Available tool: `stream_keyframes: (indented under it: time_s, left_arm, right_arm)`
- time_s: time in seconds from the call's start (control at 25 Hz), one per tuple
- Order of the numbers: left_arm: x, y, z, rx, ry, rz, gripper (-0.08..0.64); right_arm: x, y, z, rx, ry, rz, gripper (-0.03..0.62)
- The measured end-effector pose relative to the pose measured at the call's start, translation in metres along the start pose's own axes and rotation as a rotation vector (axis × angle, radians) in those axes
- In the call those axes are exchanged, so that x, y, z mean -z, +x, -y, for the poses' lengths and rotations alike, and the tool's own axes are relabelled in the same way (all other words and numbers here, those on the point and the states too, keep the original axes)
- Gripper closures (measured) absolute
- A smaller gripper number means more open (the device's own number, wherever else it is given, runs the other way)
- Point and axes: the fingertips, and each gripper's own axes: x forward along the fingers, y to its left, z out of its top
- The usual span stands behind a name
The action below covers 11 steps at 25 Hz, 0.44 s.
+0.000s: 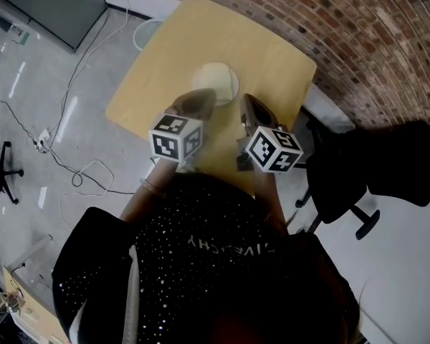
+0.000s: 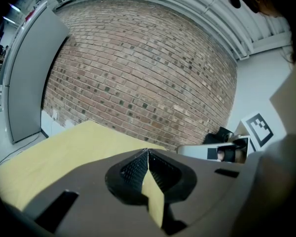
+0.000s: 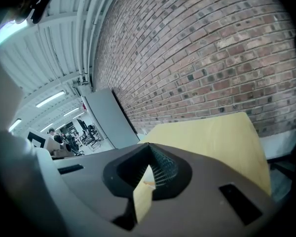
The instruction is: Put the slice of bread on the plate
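On the yellow table (image 1: 165,63) a pale round plate (image 1: 216,83) lies near the middle. Its cream top may be the bread slice; I cannot tell the two apart. My left gripper (image 1: 206,95) hovers over the plate's near-left edge, and my right gripper (image 1: 246,100) just right of the plate. In the left gripper view the left gripper (image 2: 148,152) has its tips together with nothing between them, only table showing through below. The right gripper (image 3: 149,147) is likewise shut and empty, over the table (image 3: 212,132). Neither gripper view shows the plate.
A brick wall (image 1: 358,27) runs behind the table. A black office chair (image 1: 358,167) stands to the right, close to the table's corner. A white wire basket (image 1: 147,31) sits on the floor by the far left edge. Cables (image 1: 79,170) trail across the floor on the left.
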Motion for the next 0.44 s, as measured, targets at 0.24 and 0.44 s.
stream_keyframes:
  time_s: [0.24,0.44]
  left_arm:
    - [0.0021,-0.0001,0.0006,-0.003,-0.005,-0.002,0.548]
    - [0.0040,-0.0012,0.0016,0.000,-0.009,-0.004,0.548]
  right_arm:
    - [0.0027,-0.0014,0.0022,0.002,0.006,-0.005,0.580]
    - [0.0049,-0.0028,0.0000,-0.001,0.007,-0.010,0.580]
